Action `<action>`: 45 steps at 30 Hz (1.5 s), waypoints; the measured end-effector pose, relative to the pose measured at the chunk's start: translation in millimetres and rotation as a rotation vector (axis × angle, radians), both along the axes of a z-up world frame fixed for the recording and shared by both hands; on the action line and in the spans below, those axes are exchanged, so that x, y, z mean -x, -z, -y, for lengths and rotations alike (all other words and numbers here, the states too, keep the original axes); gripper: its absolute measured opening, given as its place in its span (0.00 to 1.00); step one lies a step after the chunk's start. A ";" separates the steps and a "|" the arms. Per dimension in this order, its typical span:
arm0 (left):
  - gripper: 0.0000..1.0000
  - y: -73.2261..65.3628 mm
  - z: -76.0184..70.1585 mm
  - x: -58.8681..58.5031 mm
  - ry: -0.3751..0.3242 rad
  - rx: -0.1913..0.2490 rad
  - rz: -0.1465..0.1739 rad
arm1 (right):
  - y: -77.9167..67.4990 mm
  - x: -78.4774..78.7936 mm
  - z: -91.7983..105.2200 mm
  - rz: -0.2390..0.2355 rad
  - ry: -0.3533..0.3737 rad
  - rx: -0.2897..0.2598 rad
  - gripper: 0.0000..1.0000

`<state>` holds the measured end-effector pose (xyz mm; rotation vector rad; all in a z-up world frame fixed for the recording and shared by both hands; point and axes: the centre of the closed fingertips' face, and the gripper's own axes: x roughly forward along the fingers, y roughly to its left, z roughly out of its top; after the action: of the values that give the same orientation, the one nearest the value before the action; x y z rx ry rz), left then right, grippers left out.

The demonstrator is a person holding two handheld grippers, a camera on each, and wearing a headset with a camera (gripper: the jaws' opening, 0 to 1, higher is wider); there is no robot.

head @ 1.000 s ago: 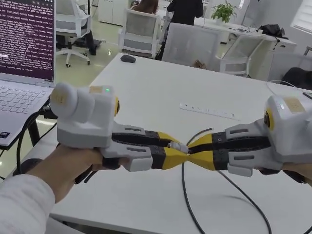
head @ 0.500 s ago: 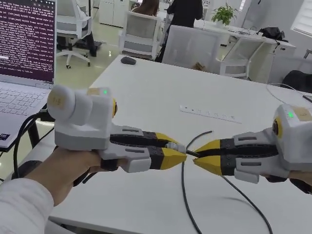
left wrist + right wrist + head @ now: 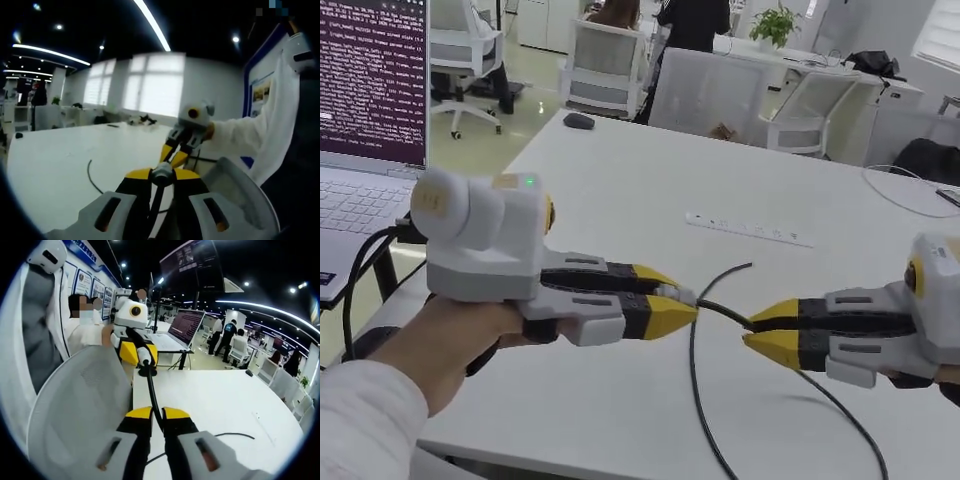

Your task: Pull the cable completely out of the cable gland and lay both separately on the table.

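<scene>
My left gripper (image 3: 688, 305) is shut on the small grey cable gland (image 3: 678, 295), held above the white table (image 3: 620, 190). A black cable (image 3: 725, 312) runs out of the gland to my right gripper (image 3: 752, 330), which is shut on it a short way to the right. More of the cable loops over the table, with a free end (image 3: 748, 266) farther back. In the left gripper view the gland (image 3: 162, 172) sits between the jaws, with the right gripper (image 3: 186, 142) ahead. In the right gripper view the cable (image 3: 152, 395) leads to the gland (image 3: 145, 360) in the left gripper (image 3: 134, 342).
An open laptop (image 3: 365, 120) stands on a side table at the left. A white strip (image 3: 750, 231) lies mid-table and a dark mouse (image 3: 581, 121) at the far edge. Office chairs (image 3: 705, 92) and people stand beyond the table.
My right gripper has moved right, away from the left one, and the gap between them has widened. More black cable now shows between the gland and the right gripper.
</scene>
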<state>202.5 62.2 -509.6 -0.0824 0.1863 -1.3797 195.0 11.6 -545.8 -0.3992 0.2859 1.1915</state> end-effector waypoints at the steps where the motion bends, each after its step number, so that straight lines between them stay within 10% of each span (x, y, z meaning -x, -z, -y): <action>1: 0.17 0.1 0.1 0.1 0.000 -0.001 0.000 | 0.4 0.1 0.9 -0.001 0.004 -0.001 0.07; 24: 0.17 0.9 2.3 3.5 0.016 -0.001 -0.004 | 4.9 0.9 -1.4 -0.054 0.033 -0.029 0.17; 36: 0.17 4.5 3.4 4.5 0.023 -0.022 0.002 | -28.2 0.3 -32.3 0.028 -0.056 -0.044 0.24; 45: 0.17 4.3 5.9 9.4 0.047 -0.019 0.004 | -24.4 8.1 -51.5 0.062 -0.133 0.005 0.20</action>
<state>193.0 56.3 -513.9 -0.0599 0.1996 -1.4244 186.9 63.1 -521.4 -0.4646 0.2118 1.3066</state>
